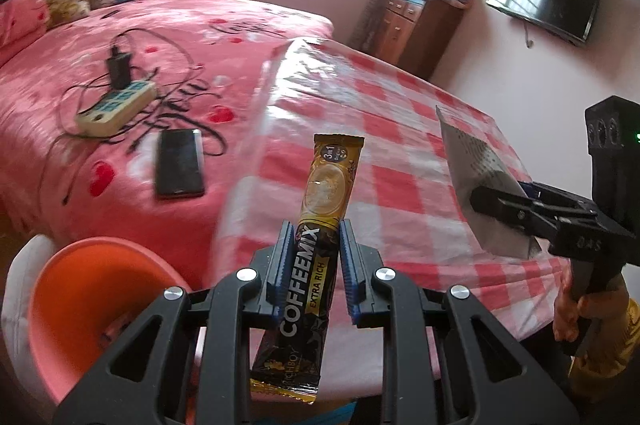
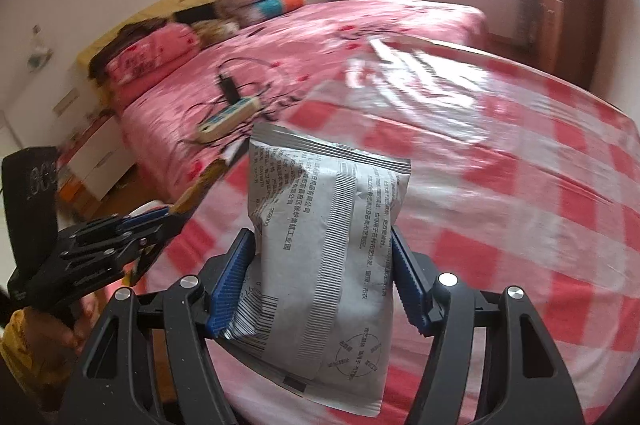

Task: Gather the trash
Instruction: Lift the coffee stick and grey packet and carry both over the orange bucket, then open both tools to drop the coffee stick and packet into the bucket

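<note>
While both claws are loaded, the entry reads as follows.

Left claw (image 1: 312, 265): clenched on a coffee stick (image 1: 316, 225), pinched near its middle. The stick's long axis runs along the fingers, top end toward 12 o'clock, lower end hanging below the pads toward 6.

Right claw (image 2: 324, 273): grasping a grey pouch (image 2: 324, 245), pads pressed on its two side edges, jaws standing fairly wide because the pouch is broad. Its long axis also lies along the fingers, sealed top toward 12.

Bin (image 1: 92, 305): orange, rim open upward, at 8 o'clock from the left claw in the left view, on the near side of the bed (image 1: 120, 65) and beside the tabletop's edge. Judged the likely drop point. The left claw is the nearer; the right claw (image 1: 504, 209) sits at 3 o'clock from the left one, above the tabletop's far side, so it would have to cross past the left.

Tabletop (image 1: 400, 129): red-checked cloth under clear film, nothing on it in either view.

Bed items, not trash by appearance: phone (image 1: 180, 163), power strip (image 1: 116, 105) with charger and cords. These lie at 10 o'clock, clear of a path down to the bin.

Room: open air between claws and bin; the tabletop corner is the one edge close by.
</note>
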